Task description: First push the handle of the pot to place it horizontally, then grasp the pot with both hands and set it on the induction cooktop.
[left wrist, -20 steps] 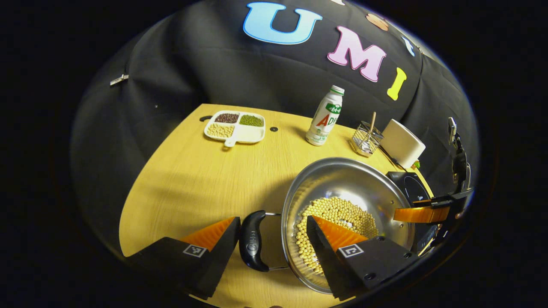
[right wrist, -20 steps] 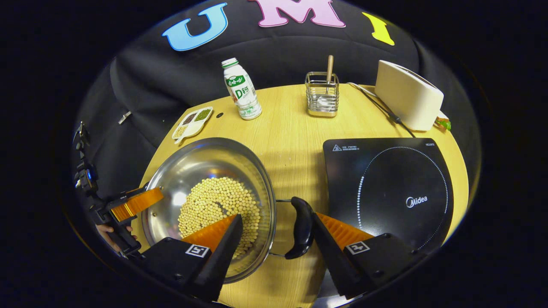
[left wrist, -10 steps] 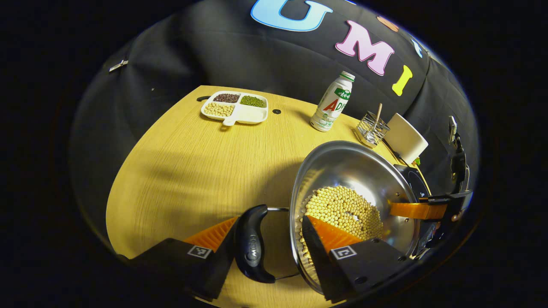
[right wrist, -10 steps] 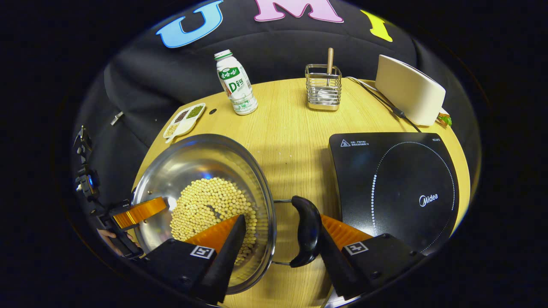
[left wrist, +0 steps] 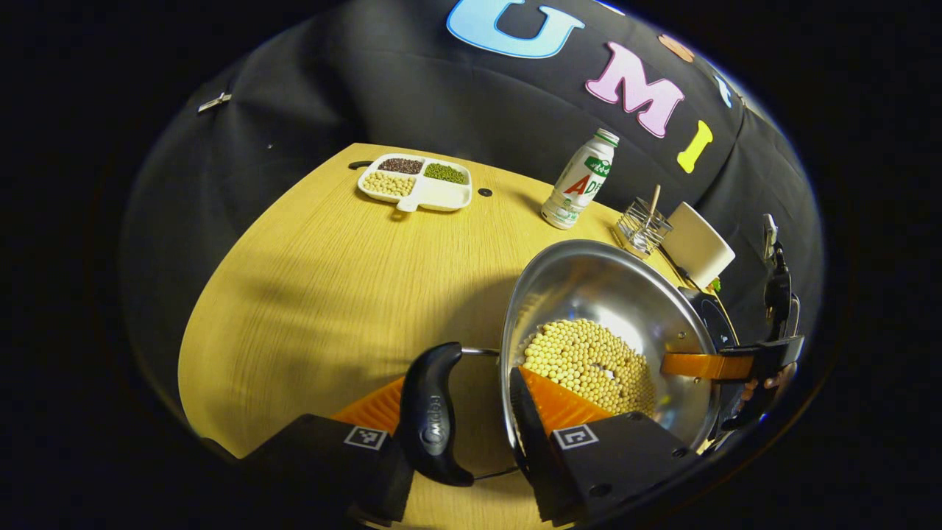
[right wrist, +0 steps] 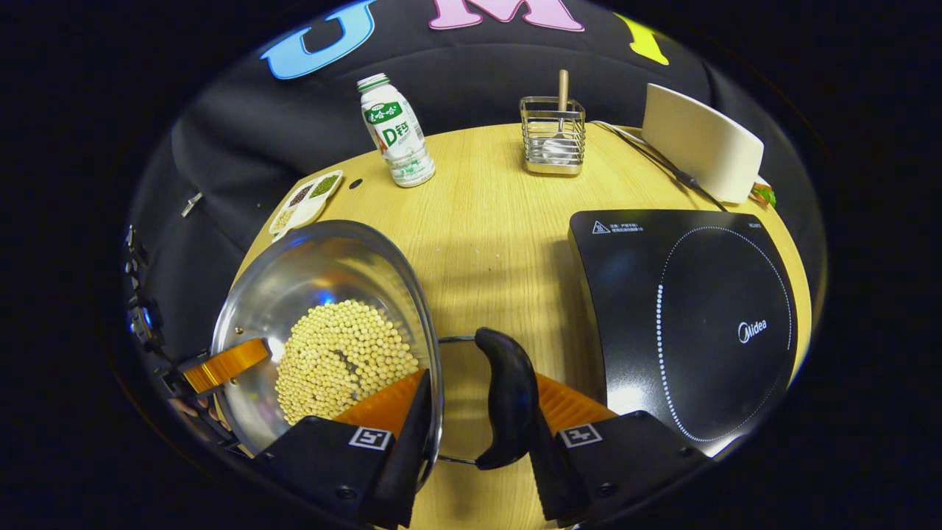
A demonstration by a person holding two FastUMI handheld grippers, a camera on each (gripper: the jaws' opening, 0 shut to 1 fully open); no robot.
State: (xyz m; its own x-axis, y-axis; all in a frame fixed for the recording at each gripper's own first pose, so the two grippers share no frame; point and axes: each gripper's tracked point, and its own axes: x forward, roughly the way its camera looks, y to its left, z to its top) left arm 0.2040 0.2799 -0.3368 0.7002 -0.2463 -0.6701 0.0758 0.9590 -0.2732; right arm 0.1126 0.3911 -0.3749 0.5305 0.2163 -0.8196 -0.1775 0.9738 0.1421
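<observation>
1. Left gripper (left wrist: 460, 412): one finger lies inside the pot (left wrist: 596, 294) against the wall, the other outside the black handle (left wrist: 430, 416). The fingers pinch rim and handle between them.
2. Right gripper (right wrist: 471, 419): set the same way on the opposite side, one finger inside the rim, the other behind the second handle (right wrist: 508, 397), pinching both.
3. Pot: steel, holding soybeans (right wrist: 335, 357), held tilted over the table (right wrist: 493, 221) between the grippers, left of the cooktop (right wrist: 684, 316) and apart from it.
4. Cooktop: black, at the table's right edge.
5. Far edge, seen from the right gripper view: divided dish (right wrist: 305, 202) at the left corner, bottle (right wrist: 390, 132), wire caddy (right wrist: 553, 140) with a wooden-handled utensil, white appliance (right wrist: 699, 151) at the right corner.
</observation>
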